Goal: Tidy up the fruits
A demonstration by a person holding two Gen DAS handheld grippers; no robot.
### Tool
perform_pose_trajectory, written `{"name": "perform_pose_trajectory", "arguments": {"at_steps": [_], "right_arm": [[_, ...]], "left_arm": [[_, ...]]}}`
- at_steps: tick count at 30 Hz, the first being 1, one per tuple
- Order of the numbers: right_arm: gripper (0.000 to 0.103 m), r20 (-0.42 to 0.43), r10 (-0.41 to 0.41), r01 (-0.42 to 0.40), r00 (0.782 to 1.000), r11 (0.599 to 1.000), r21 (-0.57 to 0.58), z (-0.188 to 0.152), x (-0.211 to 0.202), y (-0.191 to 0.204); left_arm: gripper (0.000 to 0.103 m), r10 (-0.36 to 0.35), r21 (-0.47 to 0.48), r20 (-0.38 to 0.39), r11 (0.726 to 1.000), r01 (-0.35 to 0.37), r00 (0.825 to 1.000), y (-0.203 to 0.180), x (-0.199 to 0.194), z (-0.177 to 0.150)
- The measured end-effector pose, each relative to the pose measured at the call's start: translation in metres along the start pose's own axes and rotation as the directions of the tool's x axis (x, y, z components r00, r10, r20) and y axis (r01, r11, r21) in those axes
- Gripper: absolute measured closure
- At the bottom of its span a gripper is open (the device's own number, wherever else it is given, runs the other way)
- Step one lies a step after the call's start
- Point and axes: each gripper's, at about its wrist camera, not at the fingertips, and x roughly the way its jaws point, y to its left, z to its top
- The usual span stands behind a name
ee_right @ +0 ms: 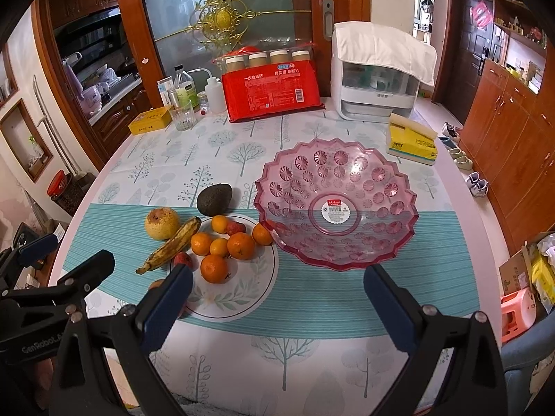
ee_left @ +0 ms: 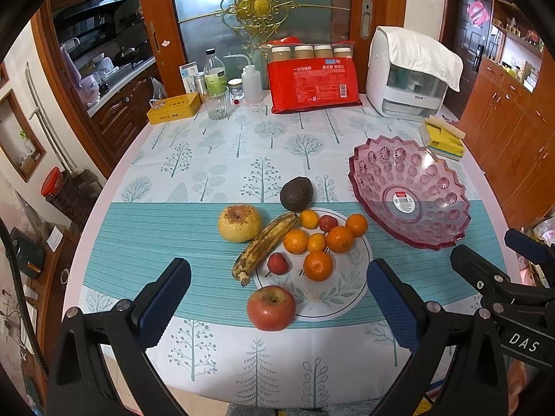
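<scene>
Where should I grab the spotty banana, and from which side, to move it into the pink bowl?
Grip the banana across its thick middle from above, fingers closing across its narrow width. It lies flat and diagonal, its upper end near the avocado, with oranges and a lychee tight along its right. The open left gripper probably suits.

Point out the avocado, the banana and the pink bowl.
avocado [ee_left: 296, 193], left wrist view, middle of its dark skin.
banana [ee_left: 264, 242], left wrist view, mid-length of the spotted peel.
pink bowl [ee_right: 305, 168], right wrist view, inner wall.

two grippers held side by side, both empty

left gripper [ee_left: 277, 298] and right gripper [ee_right: 277, 298] each have jaws spread wide, blue pads [ee_left: 163, 303] facing inward, nothing between them.
</scene>
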Motion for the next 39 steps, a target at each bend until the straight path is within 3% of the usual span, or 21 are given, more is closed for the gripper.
{"name": "perform_pose_trajectory", "arguments": {"at_steps": [14,25,33,39], "right_arm": [[0.003,0.010,0.023,-0.024,1.000,1.000,0.012,0.008,0.000,0.007],[0.003,0.017,0.023,-0.024,1.000,0.997,0.069,0.017,-0.006,0.022],[0.003,0.003,-0.009,0.008,1.000,0.993,0.115,0.023,-0.002,0.048],[0.003,-0.005,0.019,-0.018,1.000,0.990,0.139,0.021,0.006,0.071]], "left_arm": [[0.002,-0.006,-0.007,0.011,1.000,0.006,1.000,0.010,-0.003,0.010],[0.002,-0.028,0.040,0.004,0.999,0.028,1.000,0.027,-0.002,0.028],[0.002,-0.081,0.094,-0.014,0.992,0.082,0.997,0.056,0.011,0.043],[0.002,-0.142,0.099,-0.038,0.984,0.146,0.989,0.085,0.030,0.054]]}}
